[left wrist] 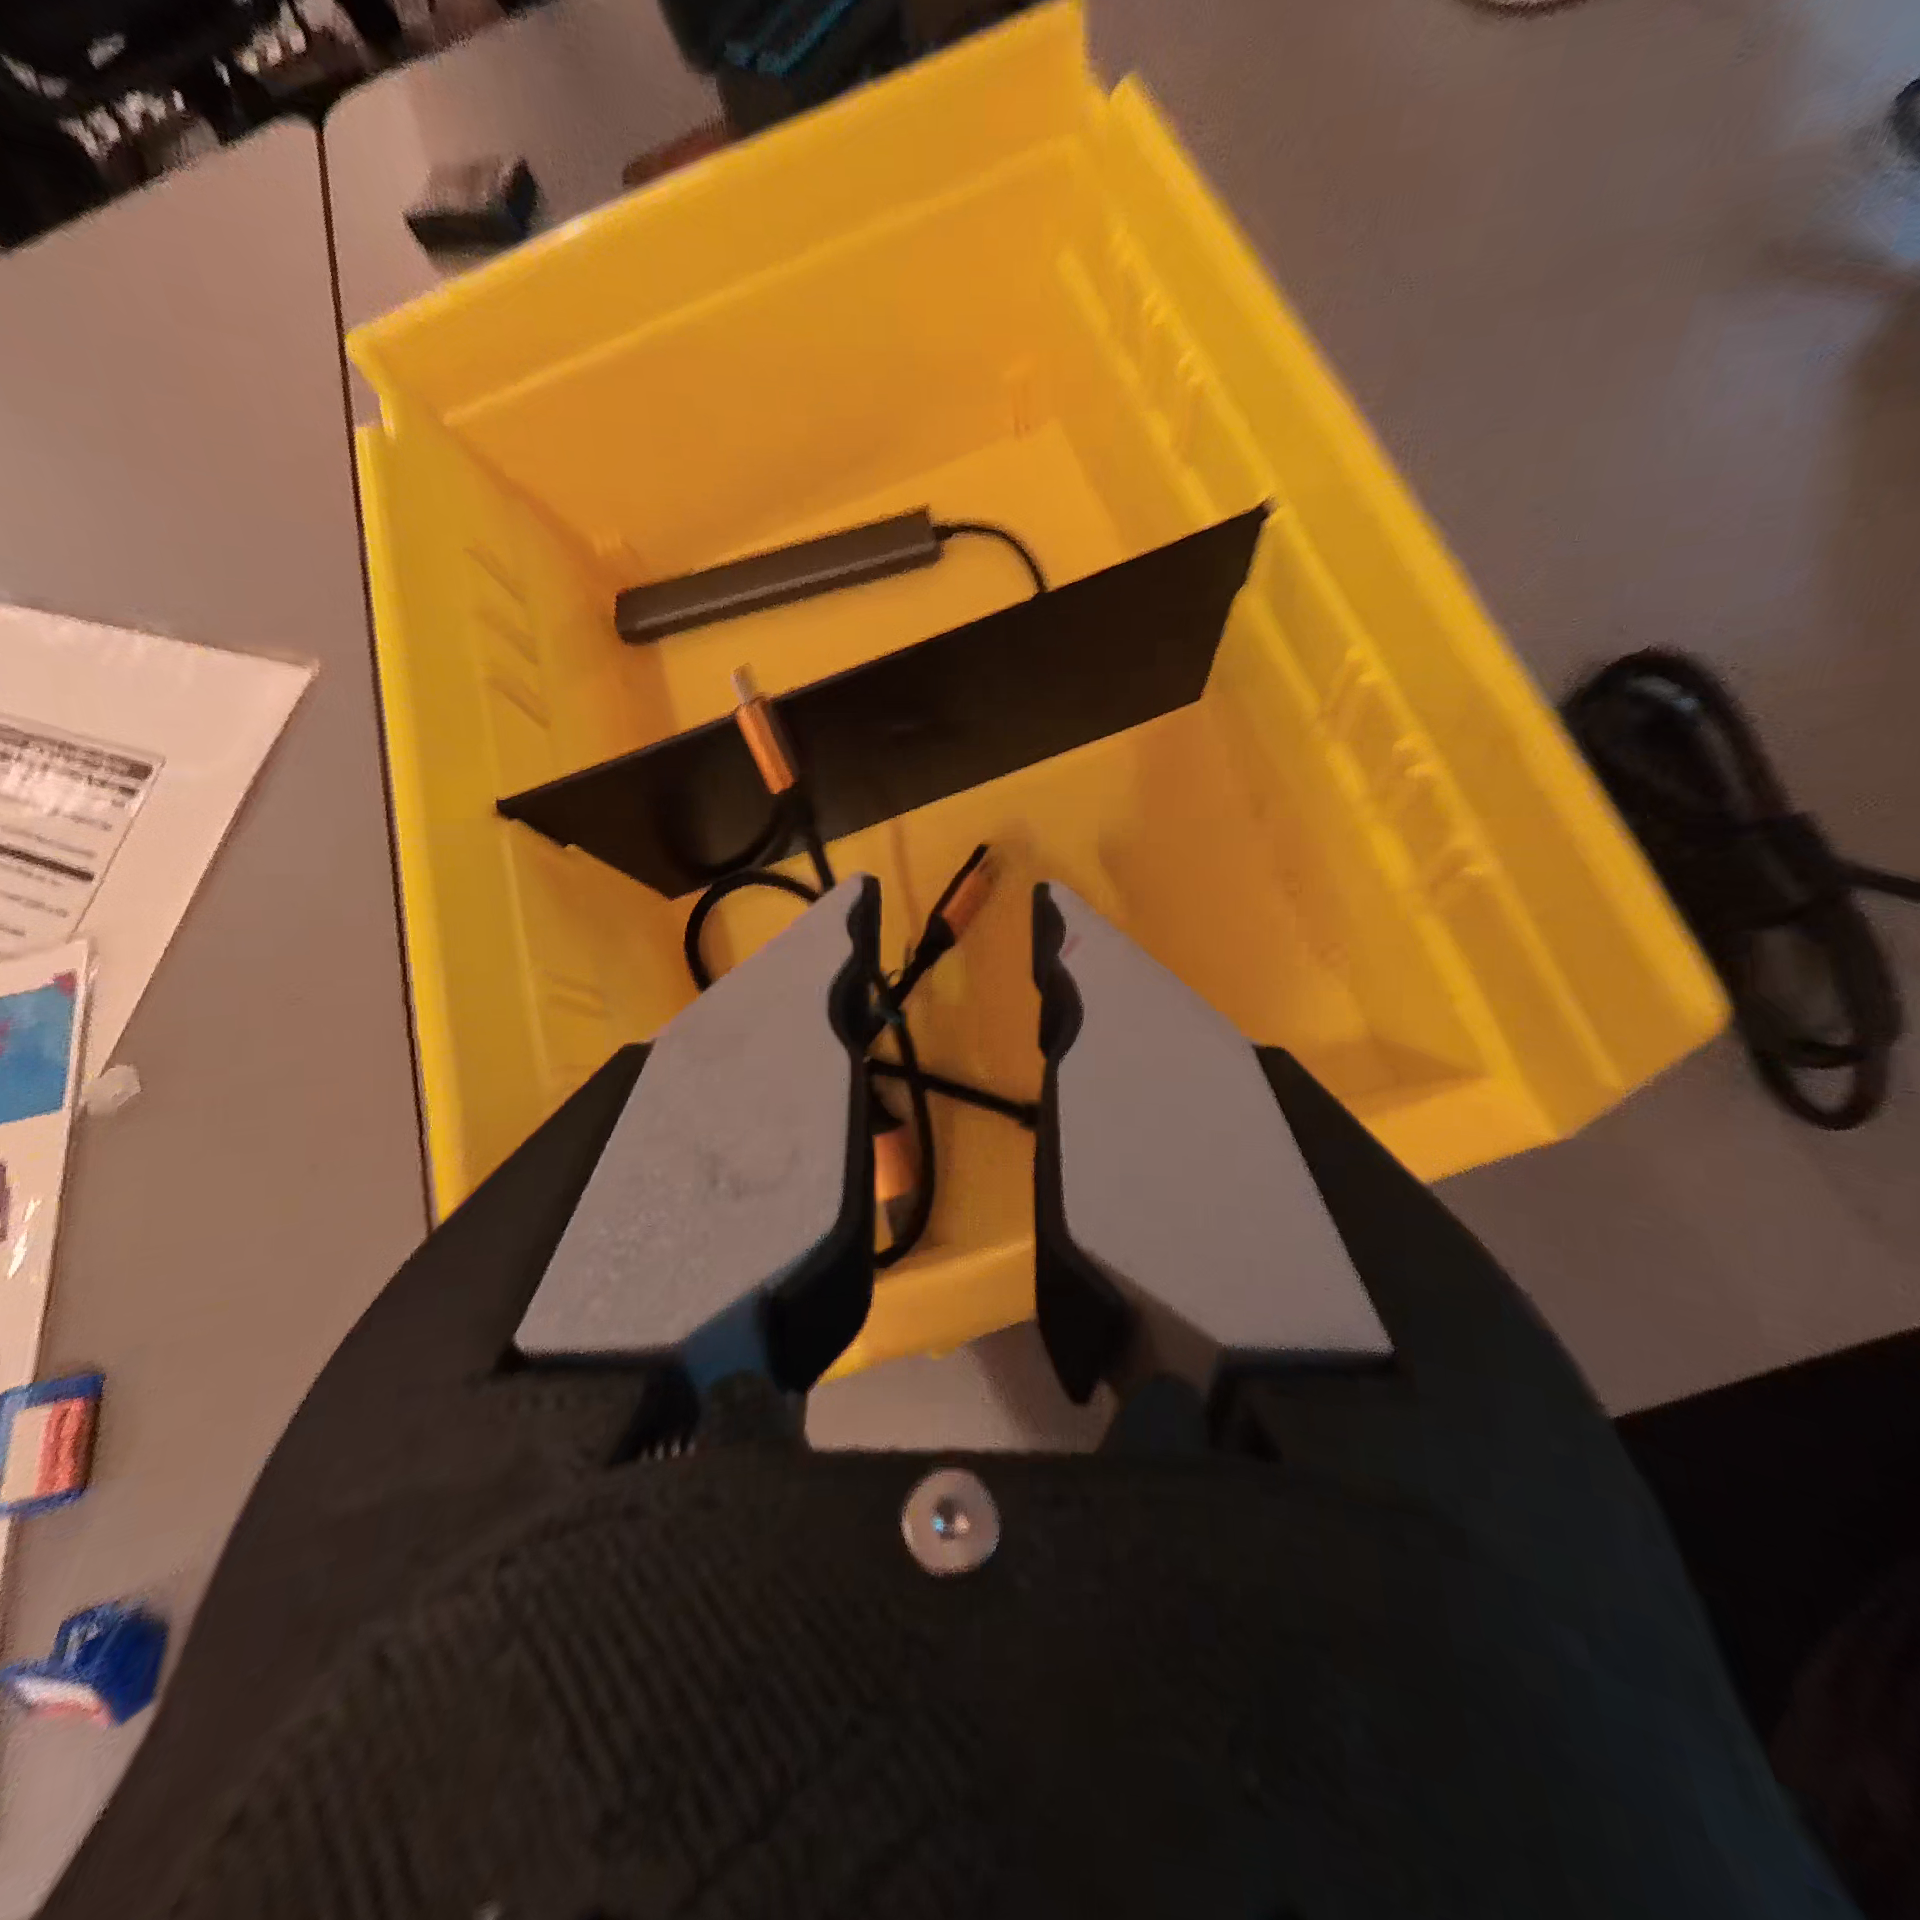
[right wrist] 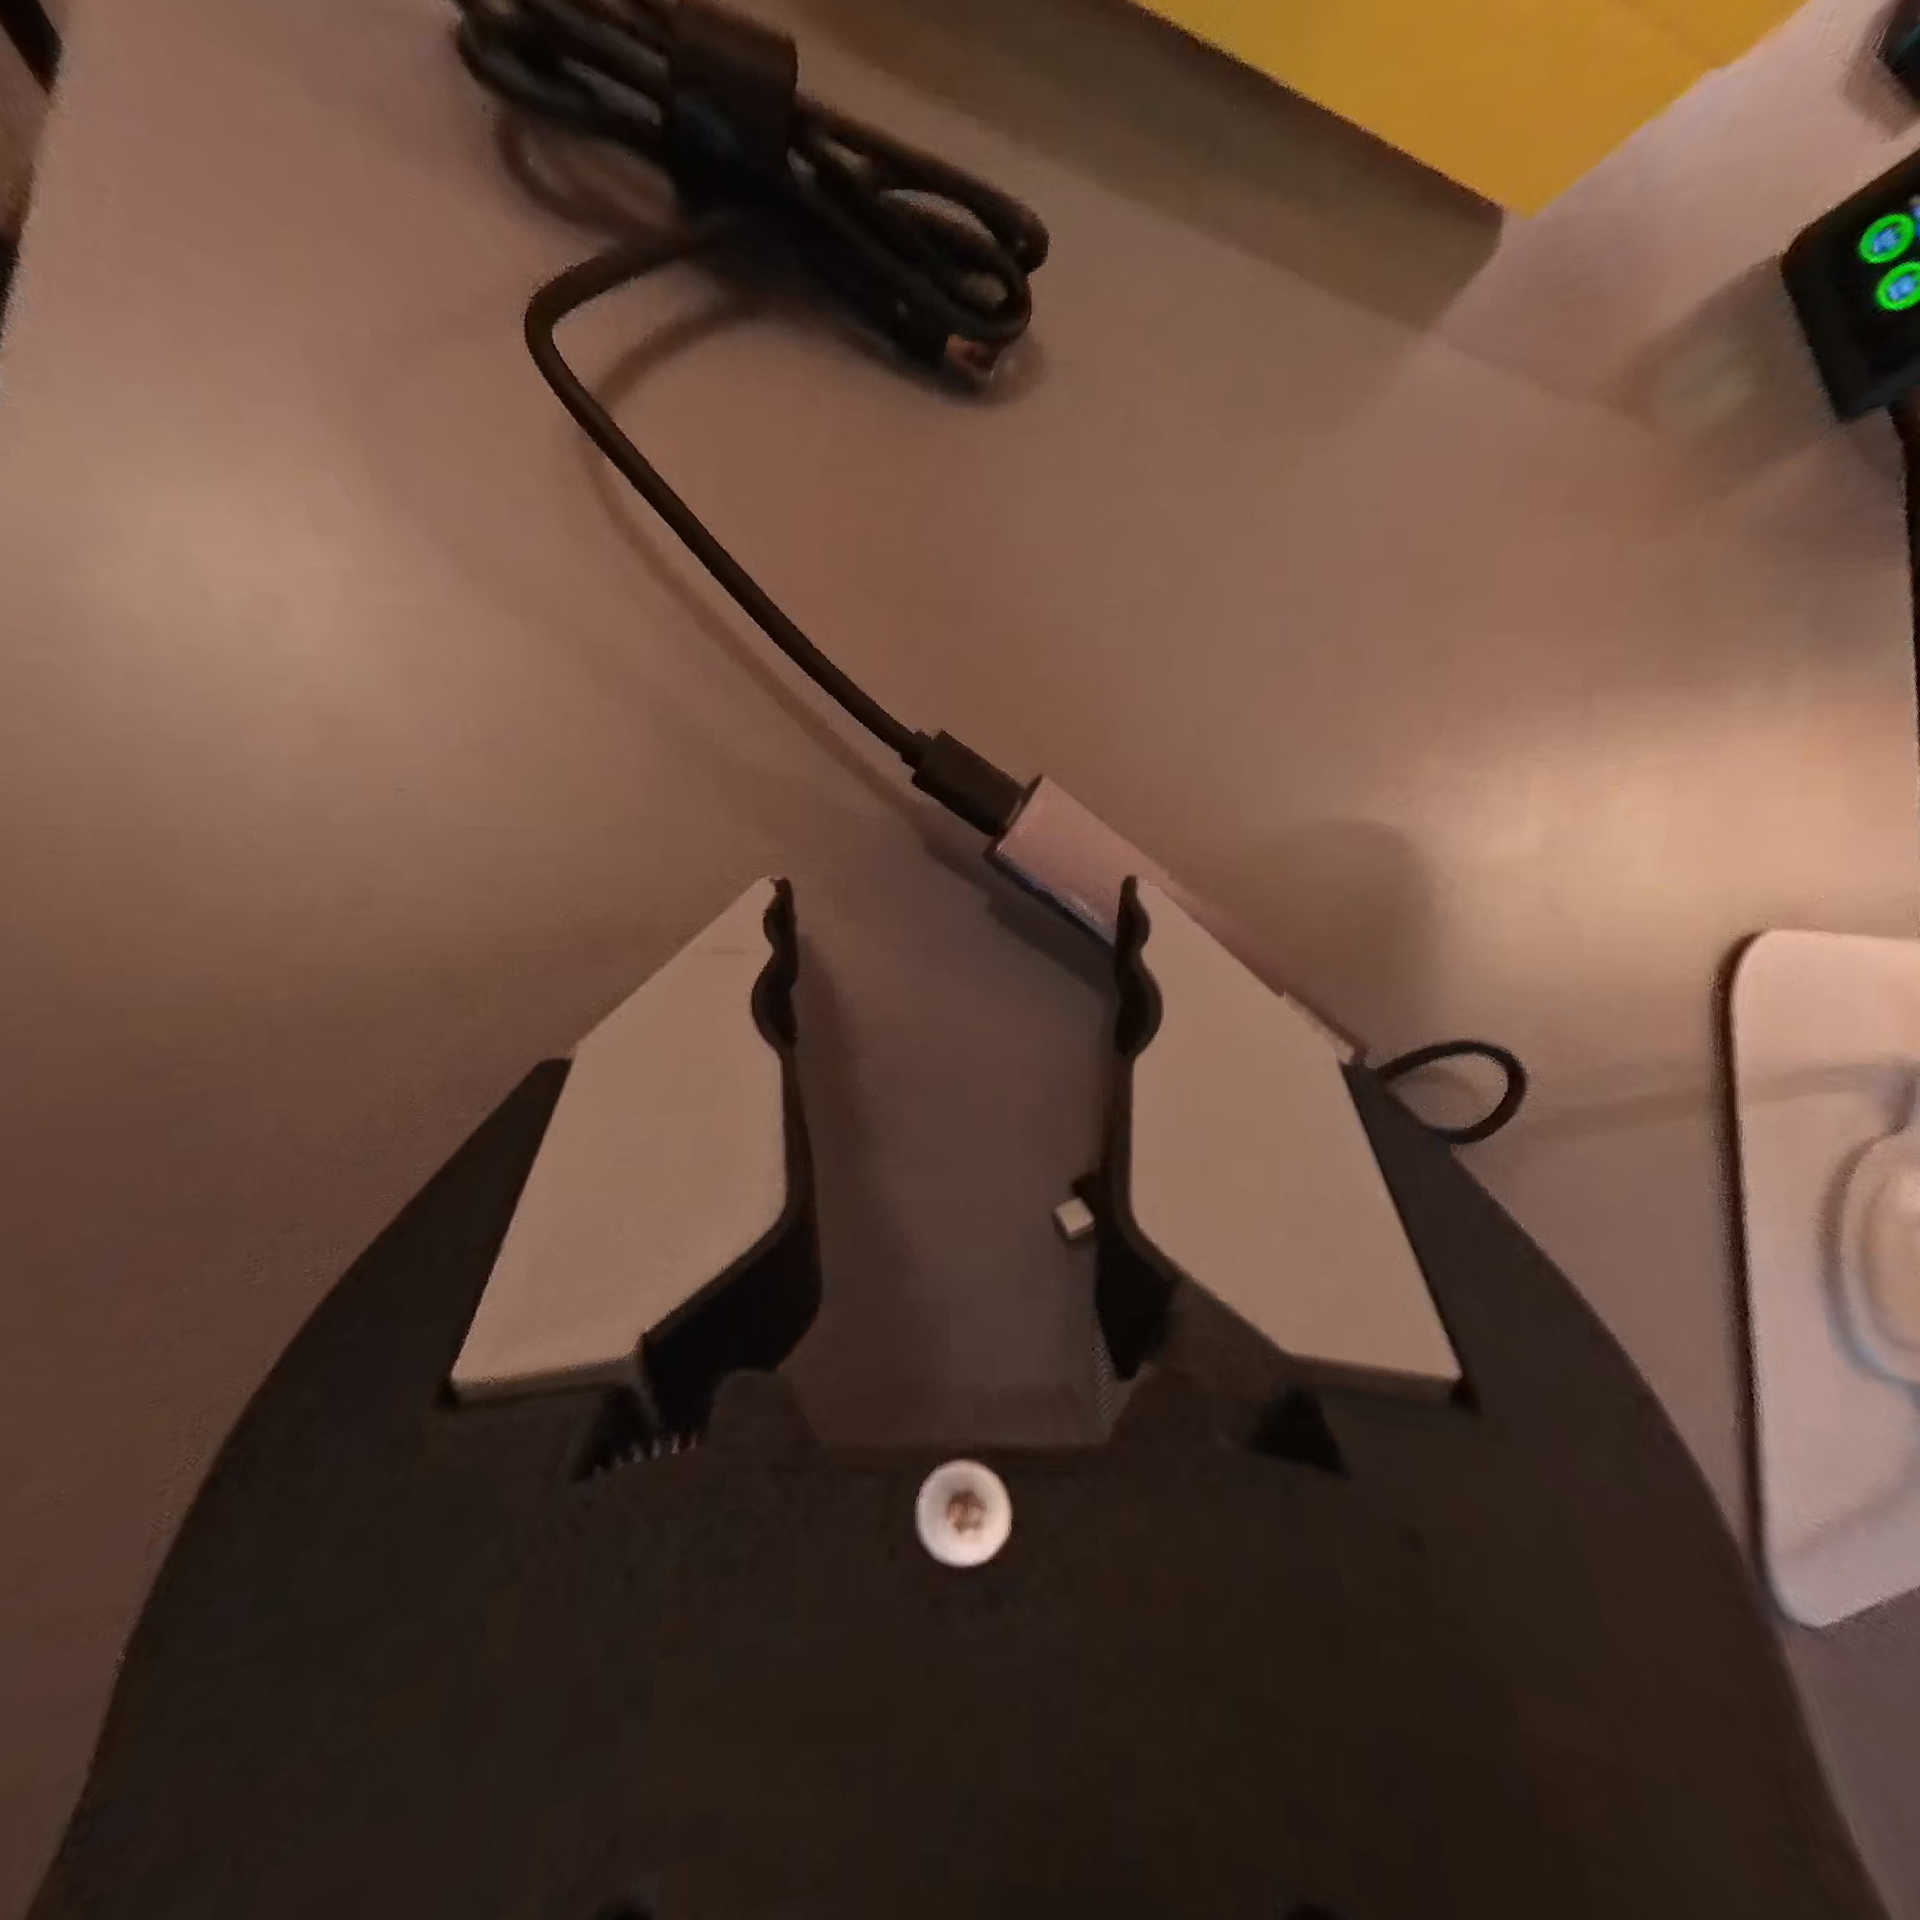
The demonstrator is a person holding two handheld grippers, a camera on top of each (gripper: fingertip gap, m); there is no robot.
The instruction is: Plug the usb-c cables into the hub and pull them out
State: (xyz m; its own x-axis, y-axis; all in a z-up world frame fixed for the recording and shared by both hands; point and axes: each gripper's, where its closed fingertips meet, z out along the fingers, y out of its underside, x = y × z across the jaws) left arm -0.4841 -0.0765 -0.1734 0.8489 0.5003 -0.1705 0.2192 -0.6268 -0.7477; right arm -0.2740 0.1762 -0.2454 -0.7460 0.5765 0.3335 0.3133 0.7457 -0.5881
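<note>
In the left wrist view a yellow bin [left wrist: 1351, 644] holds a dark grey hub [left wrist: 769, 592] behind a black divider [left wrist: 1039, 675]. Black cables with orange plugs lie in the near compartment; one plug [left wrist: 764, 743] leans over the divider and another [left wrist: 894, 1164] lies between my fingers. My left gripper [left wrist: 954, 888] is open above these cables, holding nothing. In the right wrist view my right gripper [right wrist: 956, 894] is open above the table. A small silver hub [right wrist: 1049, 847] lies just past its right fingertip, with a black USB-C cable [right wrist: 961, 774] plugged in.
The plugged cable runs to a coiled black bundle [right wrist: 790, 177], which also shows right of the bin [left wrist: 1766, 883]. Papers [left wrist: 104, 790] and small blue items [left wrist: 94, 1662] lie left of the bin. A dark device with green lights [right wrist: 1870, 281] and a white plastic pack [right wrist: 1829, 1247] sit at the right. Across from one pair of fingers to the other is roughly 35 cm.
</note>
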